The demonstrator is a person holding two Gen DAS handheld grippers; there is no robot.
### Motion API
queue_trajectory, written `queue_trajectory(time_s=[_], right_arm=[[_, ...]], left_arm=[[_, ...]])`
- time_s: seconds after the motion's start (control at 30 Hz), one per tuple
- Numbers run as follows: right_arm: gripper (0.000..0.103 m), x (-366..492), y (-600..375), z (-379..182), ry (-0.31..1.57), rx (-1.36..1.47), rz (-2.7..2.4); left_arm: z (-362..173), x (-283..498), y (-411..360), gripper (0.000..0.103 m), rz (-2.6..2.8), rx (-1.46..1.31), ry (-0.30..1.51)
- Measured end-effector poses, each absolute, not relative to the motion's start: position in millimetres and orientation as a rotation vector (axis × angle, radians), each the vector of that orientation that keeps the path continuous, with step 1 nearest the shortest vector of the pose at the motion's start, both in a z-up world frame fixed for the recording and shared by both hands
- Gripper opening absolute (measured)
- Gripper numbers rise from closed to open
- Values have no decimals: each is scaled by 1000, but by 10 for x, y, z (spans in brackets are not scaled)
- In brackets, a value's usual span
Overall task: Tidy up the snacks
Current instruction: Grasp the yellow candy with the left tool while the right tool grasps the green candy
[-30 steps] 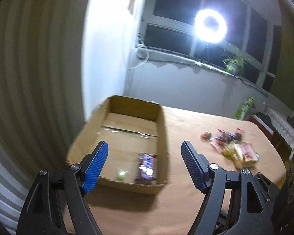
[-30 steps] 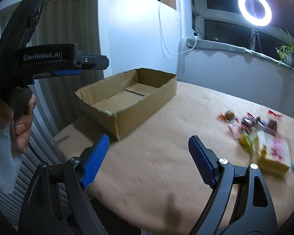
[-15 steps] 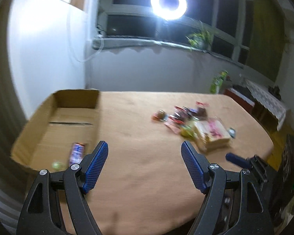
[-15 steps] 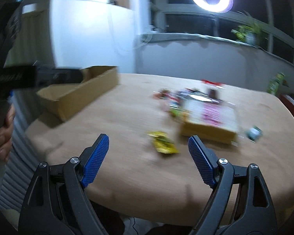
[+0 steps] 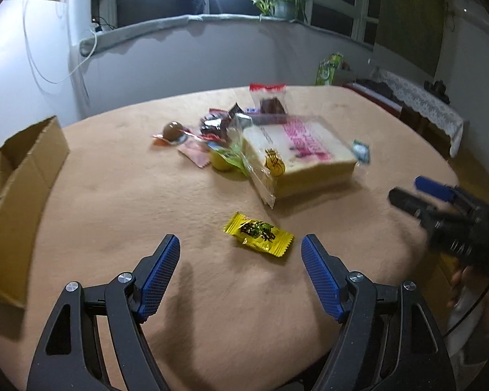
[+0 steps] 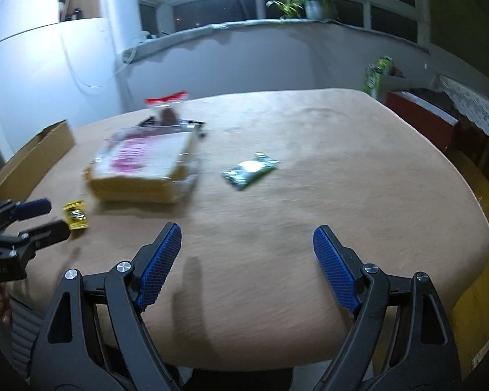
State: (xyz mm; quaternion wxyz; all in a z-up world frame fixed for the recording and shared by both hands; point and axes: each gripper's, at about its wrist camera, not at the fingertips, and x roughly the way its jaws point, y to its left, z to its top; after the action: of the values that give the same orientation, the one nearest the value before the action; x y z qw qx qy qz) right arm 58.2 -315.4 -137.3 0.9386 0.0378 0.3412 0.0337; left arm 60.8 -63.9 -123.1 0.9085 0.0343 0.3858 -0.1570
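My left gripper (image 5: pixel 239 249) stands wide with nothing between its blue pads, and the yellow candy packet (image 5: pixel 258 234) lies on the table (image 5: pixel 114 195) just ahead of it, slightly toward its right finger. My right gripper (image 6: pixel 246 239) is equally wide and bare, with the green packet (image 6: pixel 249 170) ahead and the bagged bread (image 6: pixel 143 169) ahead to its left. The cardboard box (image 5: pixel 13 189) sits far left of my left gripper; the print on the wrappers is too blurred to read.

The left gripper (image 5: pixel 240 247) points downward at a slant, jaws spread wide and empty, blue pads (image 5: pixel 156 277) facing each other. The right gripper (image 6: pixel 247 237) is angled likewise, wide apart and holding nothing. Each shows in the other's view: right at 3 o'clock, left at 9 o'clock.
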Motion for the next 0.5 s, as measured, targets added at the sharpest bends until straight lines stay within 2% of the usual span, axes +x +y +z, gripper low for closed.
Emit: queue_trajectory(time_s=[0.33,0.47,0.5], right_arm=[[86,1156,-3086,-1430,790,-34,58],[86,1390,-3052,-1418,838,-51,56],[82,1425,-3055,-1416,842,-48,56]], left_arm=[[-1358,743,-792,76,-317,114,815],[-1374,742,-797,67,-327,119,787],[-1375,741,-799,62,-332,120,780]])
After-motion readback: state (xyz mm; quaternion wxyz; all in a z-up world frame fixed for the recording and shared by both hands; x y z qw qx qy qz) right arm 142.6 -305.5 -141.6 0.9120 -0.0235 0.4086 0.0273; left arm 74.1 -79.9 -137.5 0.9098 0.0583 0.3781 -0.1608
